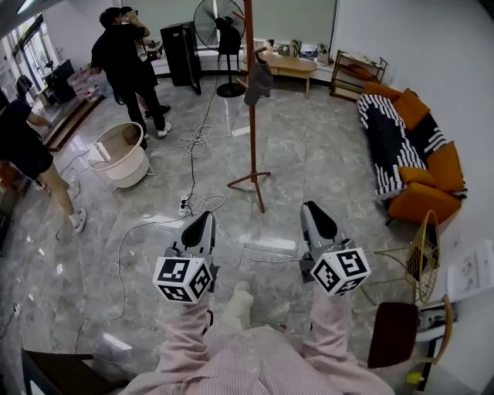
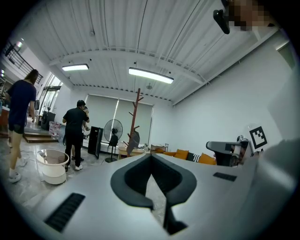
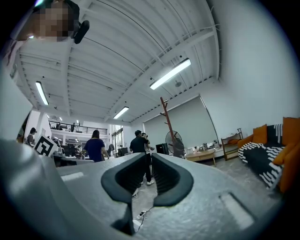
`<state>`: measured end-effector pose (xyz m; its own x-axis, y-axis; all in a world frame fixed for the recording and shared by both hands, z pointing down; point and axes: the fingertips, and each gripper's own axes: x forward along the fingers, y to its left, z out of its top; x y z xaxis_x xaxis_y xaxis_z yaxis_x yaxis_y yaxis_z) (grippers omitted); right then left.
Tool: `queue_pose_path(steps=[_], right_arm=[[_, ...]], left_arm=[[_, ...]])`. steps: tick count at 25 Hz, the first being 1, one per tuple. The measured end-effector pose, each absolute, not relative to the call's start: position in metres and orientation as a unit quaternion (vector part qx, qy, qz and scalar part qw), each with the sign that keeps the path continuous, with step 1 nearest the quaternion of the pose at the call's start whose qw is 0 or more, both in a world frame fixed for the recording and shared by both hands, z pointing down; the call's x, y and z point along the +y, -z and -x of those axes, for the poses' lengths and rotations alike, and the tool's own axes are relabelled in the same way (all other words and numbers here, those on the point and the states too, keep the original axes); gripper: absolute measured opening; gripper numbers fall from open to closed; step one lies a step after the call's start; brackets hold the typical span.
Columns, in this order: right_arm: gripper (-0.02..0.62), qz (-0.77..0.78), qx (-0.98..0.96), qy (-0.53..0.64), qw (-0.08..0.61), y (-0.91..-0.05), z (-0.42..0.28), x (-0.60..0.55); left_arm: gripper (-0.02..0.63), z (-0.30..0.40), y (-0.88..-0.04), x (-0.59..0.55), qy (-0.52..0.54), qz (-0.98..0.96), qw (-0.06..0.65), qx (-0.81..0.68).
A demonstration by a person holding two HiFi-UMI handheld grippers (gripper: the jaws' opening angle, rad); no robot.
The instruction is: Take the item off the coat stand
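The coat stand (image 1: 251,92) stood far across the marble floor (image 1: 324,154), roughly midway between left and right. A dark grey item (image 1: 258,81) hung from one of its pegs on the right side of the pole, well apart from both grippers.

The left gripper (image 1: 205,218) was held low and near, pointing toward the stand. Its jaws were closed, tips meeting, with nothing between them. The right gripper (image 1: 310,208) was beside it at about the same height. Its jaws stood slightly apart, a narrow slit between them, and held nothing.

A fan (image 1: 218,23) stood just behind the stand. At far left a person in black (image 1: 127,54) stood near a white tub (image 1: 123,158). An orange sofa (image 1: 409,146) ran along the right wall. A cable (image 1: 193,143) trailed over the floor left of the stand.
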<state>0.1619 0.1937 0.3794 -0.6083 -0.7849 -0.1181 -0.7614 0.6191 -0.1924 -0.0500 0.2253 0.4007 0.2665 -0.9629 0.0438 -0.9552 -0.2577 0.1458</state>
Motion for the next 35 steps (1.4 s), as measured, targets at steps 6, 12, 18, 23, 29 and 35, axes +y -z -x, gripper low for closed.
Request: queue_pose_path(steps=[6,12,18,23,29,35], right_arm=[[0.053,0.439,0.891,0.074,0.093,-0.385,-0.160,0.151],[0.089,0.445,0.887,0.088,0.089,-0.398,-0.136,0.083],[0.123,0.446,0.885,0.104,0.089,-0.400,-0.111,0.010],[0.146,0.452,0.880,0.111,0.089,-0.400,-0.089,-0.044],[0.158,0.461,0.876,0.110,0.093,-0.399,-0.073,-0.093],[0.170,0.464,0.874,0.112,0.094,-0.404,-0.065,-0.131]], left_arm=[[0.002,0.053,-0.408,0.181,0.023,-0.795,0.086,-0.600],[0.002,0.077,-0.417,0.111,0.023,-0.799,0.097,-0.593],[0.002,0.099,-0.418,0.035,0.021,-0.802,0.107,-0.587],[0.002,0.118,-0.416,-0.023,0.019,-0.809,0.109,-0.577],[0.002,0.133,-0.413,-0.079,0.026,-0.816,0.112,-0.567],[0.002,0.138,-0.421,-0.116,0.028,-0.818,0.117,-0.562]])
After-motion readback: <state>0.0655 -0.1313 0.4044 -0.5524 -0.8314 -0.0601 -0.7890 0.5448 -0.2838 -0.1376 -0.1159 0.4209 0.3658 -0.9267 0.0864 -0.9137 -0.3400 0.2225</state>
